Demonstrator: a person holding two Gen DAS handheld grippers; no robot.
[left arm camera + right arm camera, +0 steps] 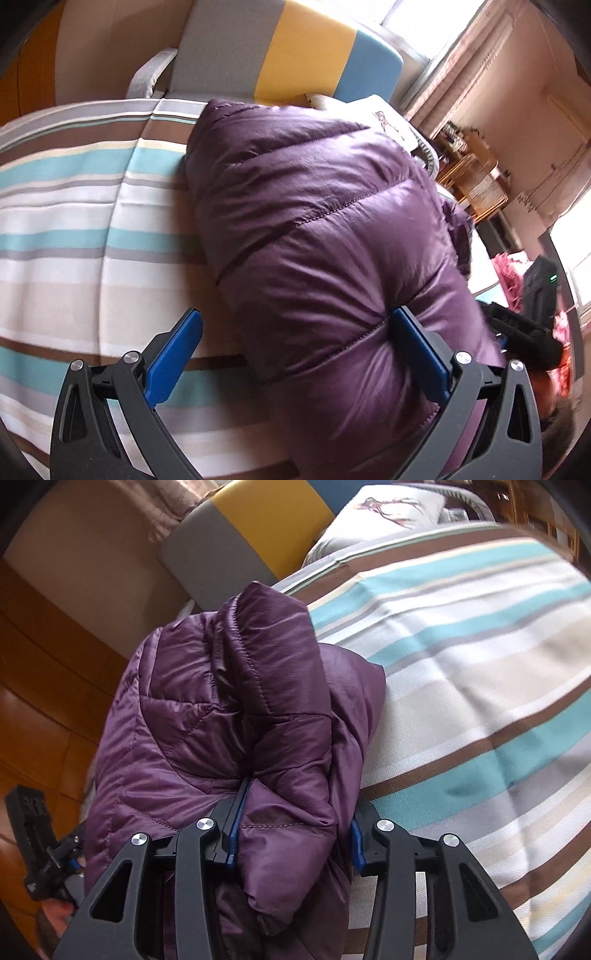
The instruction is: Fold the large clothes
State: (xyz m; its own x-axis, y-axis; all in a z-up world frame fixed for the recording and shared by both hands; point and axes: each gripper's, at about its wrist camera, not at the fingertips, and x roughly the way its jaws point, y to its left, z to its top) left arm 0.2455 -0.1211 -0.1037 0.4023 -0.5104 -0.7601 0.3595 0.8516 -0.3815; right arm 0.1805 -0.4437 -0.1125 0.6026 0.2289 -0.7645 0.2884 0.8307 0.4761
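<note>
A purple quilted puffer jacket (317,236) lies bunched on a striped bedspread (74,206). My left gripper (295,325) is open wide, its blue pads on either side of the jacket's near edge; the right pad (421,354) touches the fabric, the left one (173,354) stands over the bedspread. In the right wrist view my right gripper (291,834) is shut on a thick fold of the jacket (236,709), which bulges up between and over the fingers. The left gripper shows there at the lower left (40,845).
The striped bedspread (480,686) fills the right side. A grey, yellow and blue headboard (280,55) and a white pillow (384,114) stand at the far end. Wooden floor (44,686) lies beside the bed. Shelves (476,181) and pink items (509,273) are at the right.
</note>
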